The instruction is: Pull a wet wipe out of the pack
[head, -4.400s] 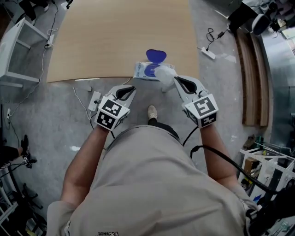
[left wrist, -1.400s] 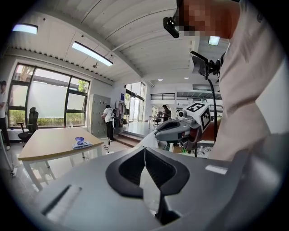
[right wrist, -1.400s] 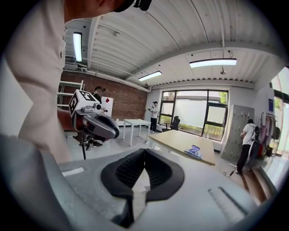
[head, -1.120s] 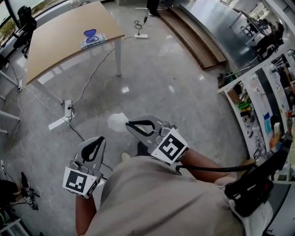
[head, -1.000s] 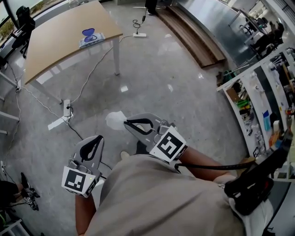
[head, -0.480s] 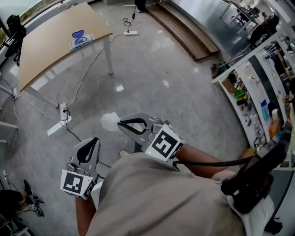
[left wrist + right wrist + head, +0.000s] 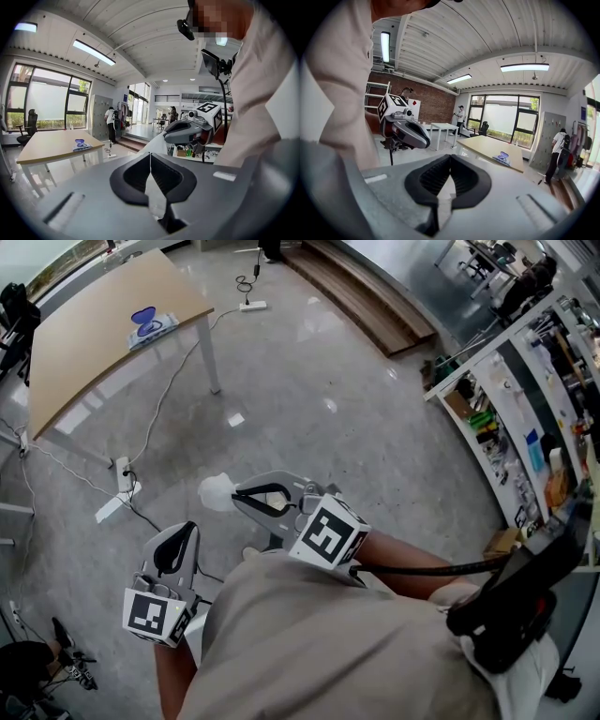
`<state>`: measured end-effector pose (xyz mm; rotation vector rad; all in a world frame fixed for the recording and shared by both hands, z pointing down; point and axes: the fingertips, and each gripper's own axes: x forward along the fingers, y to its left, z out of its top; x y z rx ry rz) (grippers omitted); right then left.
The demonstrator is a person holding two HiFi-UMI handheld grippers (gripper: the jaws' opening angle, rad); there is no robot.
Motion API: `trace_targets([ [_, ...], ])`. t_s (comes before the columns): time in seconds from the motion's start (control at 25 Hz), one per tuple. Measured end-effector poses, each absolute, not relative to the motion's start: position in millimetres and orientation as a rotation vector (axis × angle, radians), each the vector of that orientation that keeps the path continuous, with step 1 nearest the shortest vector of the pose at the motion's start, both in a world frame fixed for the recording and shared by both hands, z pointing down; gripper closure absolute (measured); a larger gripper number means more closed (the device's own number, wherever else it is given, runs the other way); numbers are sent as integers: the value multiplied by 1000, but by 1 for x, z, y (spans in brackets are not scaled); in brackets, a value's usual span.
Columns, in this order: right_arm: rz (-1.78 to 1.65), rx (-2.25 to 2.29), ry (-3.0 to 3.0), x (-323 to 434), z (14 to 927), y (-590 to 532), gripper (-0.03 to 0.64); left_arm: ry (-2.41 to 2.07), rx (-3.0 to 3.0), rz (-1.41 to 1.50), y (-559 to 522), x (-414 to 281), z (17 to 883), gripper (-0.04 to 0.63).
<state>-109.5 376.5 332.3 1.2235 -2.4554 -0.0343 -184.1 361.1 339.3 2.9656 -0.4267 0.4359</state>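
Note:
The wet wipe pack [image 7: 150,322] with its blue lid flipped up lies on the wooden table [image 7: 84,343], far from me at the upper left. My right gripper [image 7: 236,495] is shut on a crumpled white wet wipe [image 7: 214,491], held over the floor in front of my body. My left gripper [image 7: 186,529] hangs lower left, shut and empty. In the left gripper view the jaws [image 7: 150,153] meet, with the wipe [image 7: 157,144] and right gripper [image 7: 190,132] beyond. In the right gripper view the pack [image 7: 502,158] sits on the distant table.
Grey polished floor lies all around me. Cables and a power strip [image 7: 122,474] trail near the table leg. A low wooden platform [image 7: 366,296] runs at the top; shelves with bottles [image 7: 525,399] stand on the right. A person [image 7: 558,154] stands in the distance.
Since 4.4 s ago the wipe has come free of the pack in my right gripper and I stand away from the table. Over the last second the table drifts further up-left.

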Motion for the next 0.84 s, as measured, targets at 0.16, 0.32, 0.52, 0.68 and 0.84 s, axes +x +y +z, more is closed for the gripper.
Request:
trace_targets([
  [0.16, -26, 1211, -2460, -100, 331, 364, 614, -419, 2969, 436, 348, -172, 345, 583],
  [0.32, -28, 1191, -2472, -87, 331, 346, 614, -435, 2966, 413, 327, -159, 348, 583],
  [0.52, -18, 1182, -2497, -70, 333, 307, 614, -467, 2955, 426, 288, -144, 355, 583],
  [0.68, -30, 1157, -2519, -43, 338, 269, 614, -517, 2949, 458, 247, -120, 364, 584],
  [0.84, -28, 1161, -2525, -5, 338, 239, 614, -532, 2922, 475, 215, -85, 372, 583],
])
